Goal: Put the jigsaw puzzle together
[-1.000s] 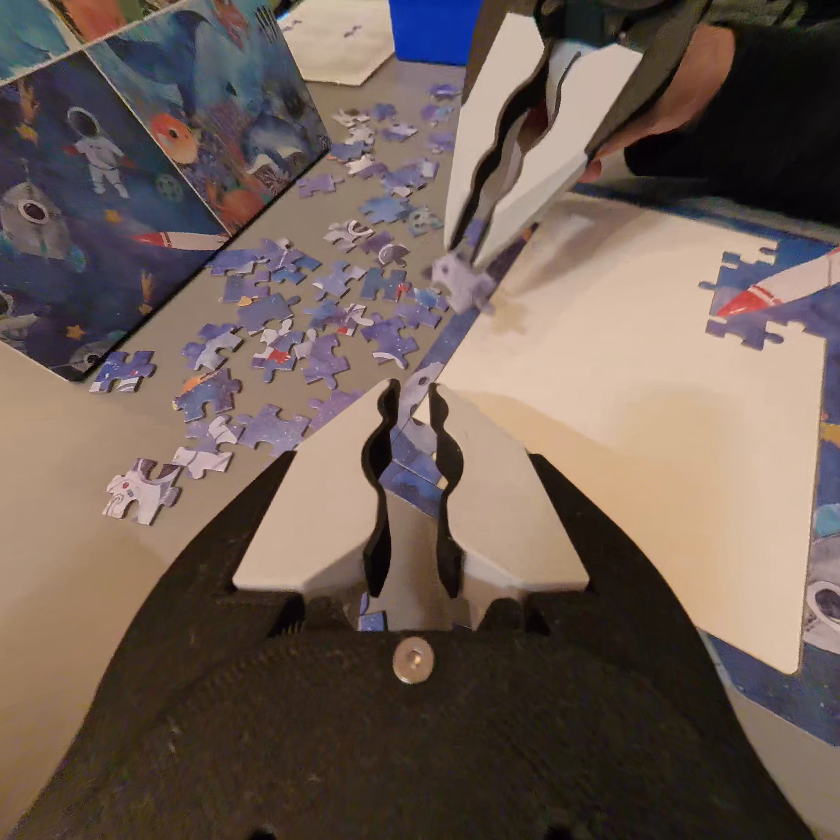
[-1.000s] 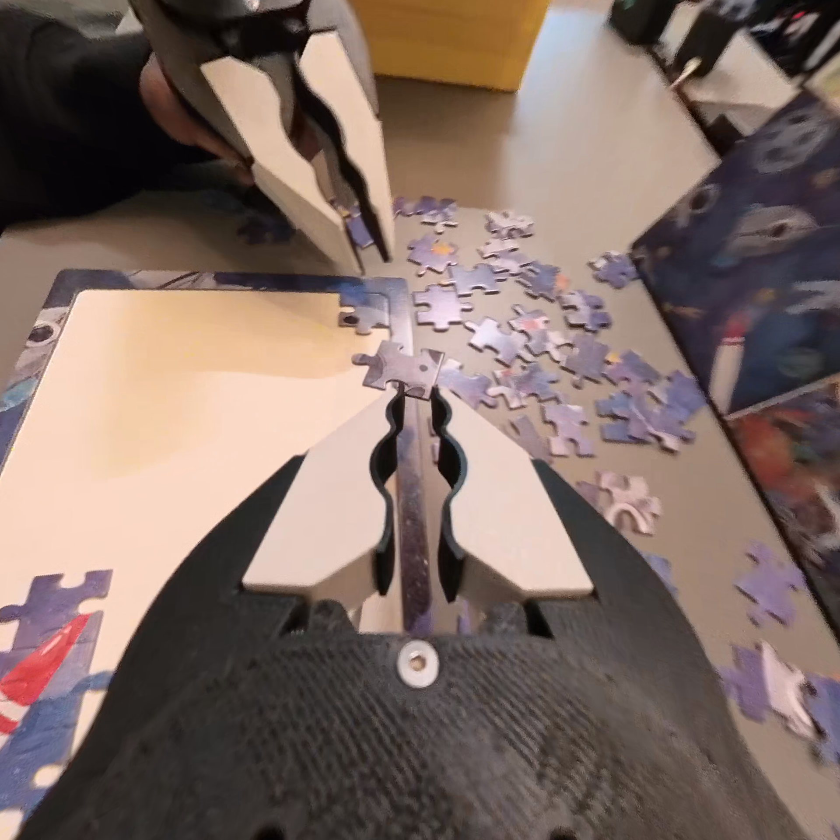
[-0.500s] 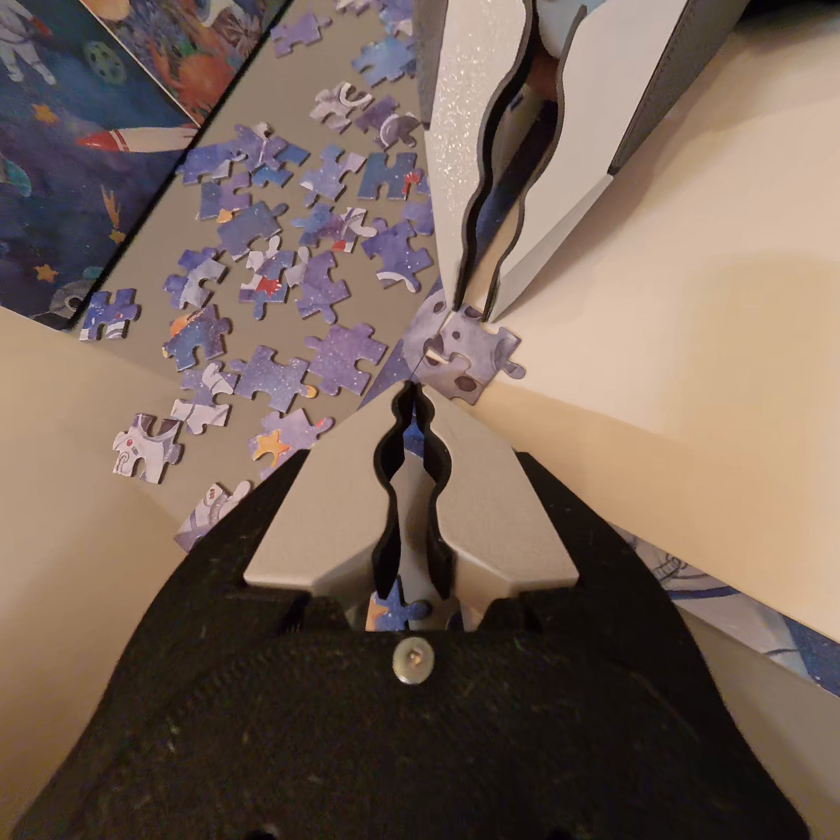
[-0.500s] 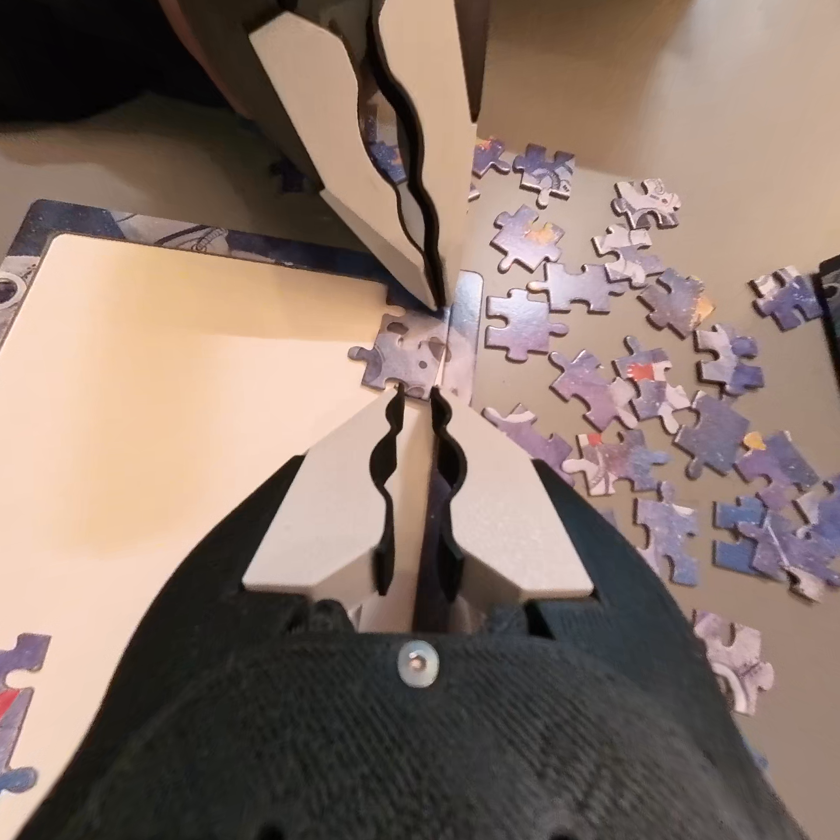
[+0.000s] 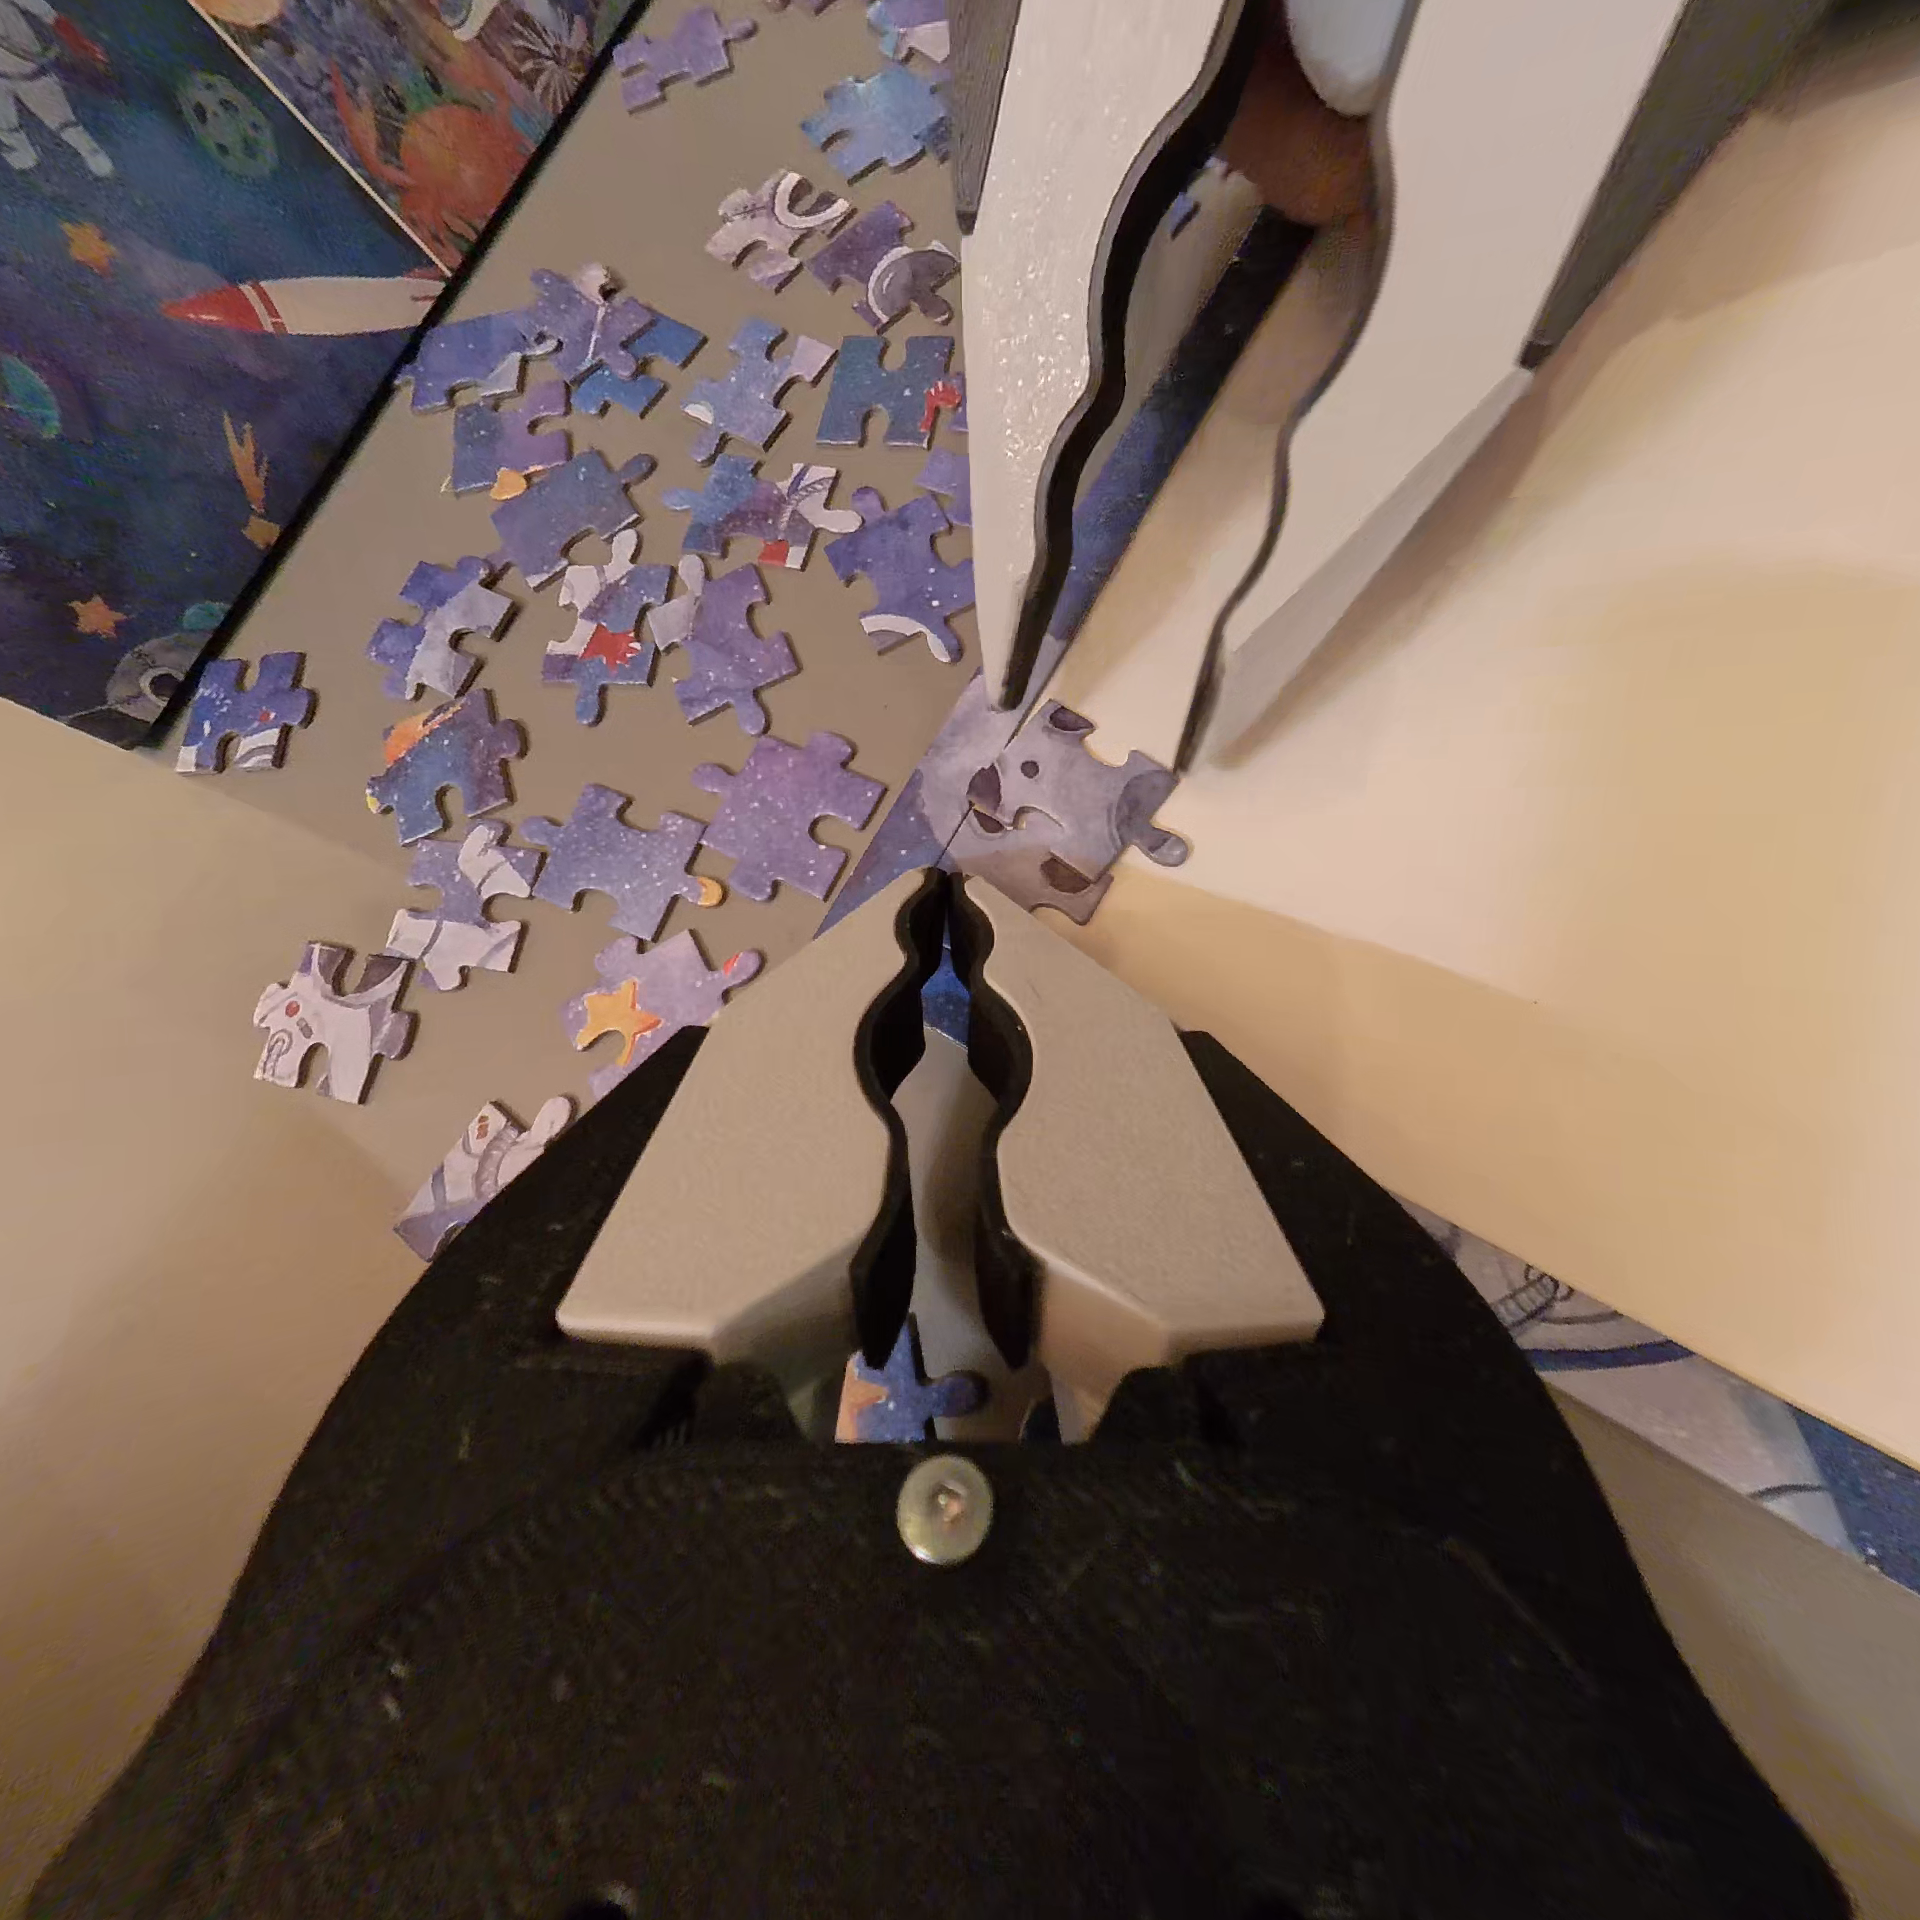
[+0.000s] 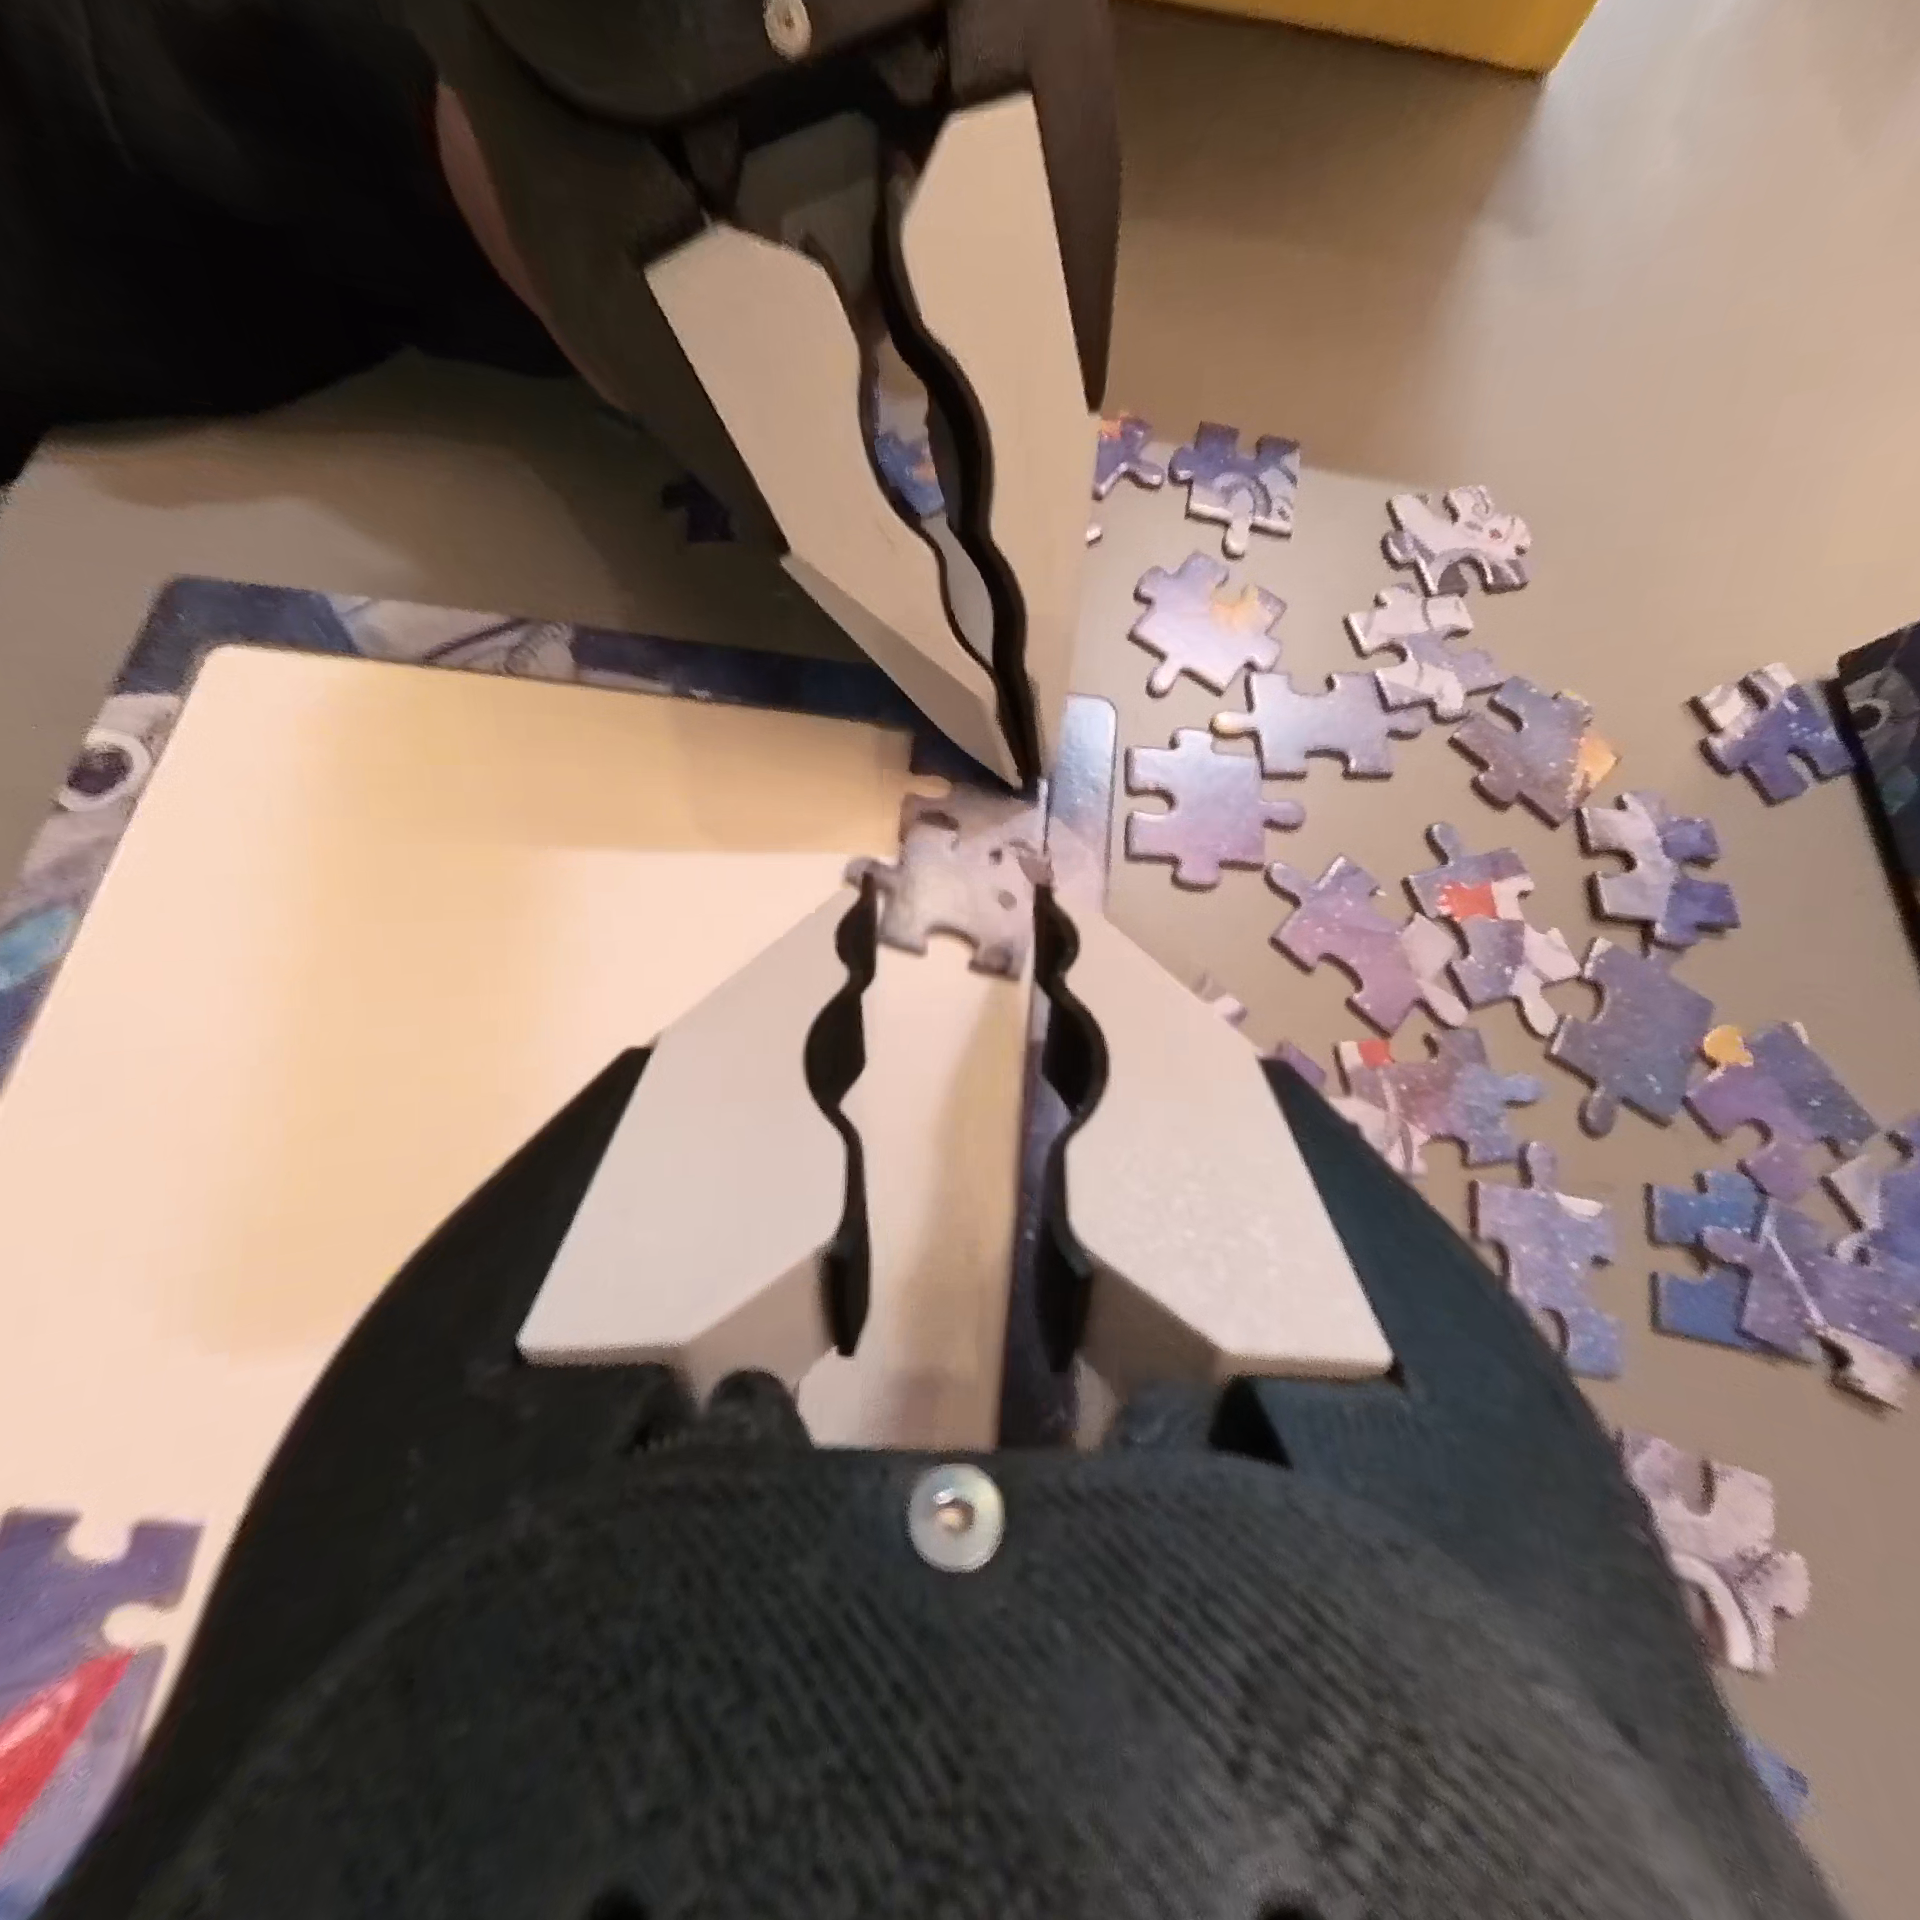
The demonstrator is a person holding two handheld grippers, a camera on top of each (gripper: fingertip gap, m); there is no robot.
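A grey-purple puzzle piece [image 5: 1049, 810] lies flat in the corner of the cream puzzle tray [image 5: 1507, 727], against its blue frame [image 6: 1081, 769]. My right gripper [image 6: 948, 894] is open, with its tips on either side of the piece [image 6: 956, 883]. It also shows from above in the left wrist view [image 5: 1098, 722]. My left gripper [image 5: 945, 883] is shut and empty. Its tips touch the seam between the piece and the frame, and it shows in the right wrist view [image 6: 1023, 779]. Several loose blue-purple pieces [image 5: 623, 623] lie on the grey table beside the tray.
Picture boards with space and sea art [image 5: 125, 416] lie beyond the loose pieces [image 6: 1455, 935]. A joined patch with a red rocket [image 6: 73, 1683] sits in the tray's near left corner. A yellow box [image 6: 1351, 31] stands at the back. A dark sleeve [image 6: 208, 208] holds the left gripper. Both grippers' tips are close together, under 4 cm apart.
The right gripper carried the piece down into the tray's corner and opened, leaving it flat. The left gripper, shut, moved in to the piece's edge at the frame.
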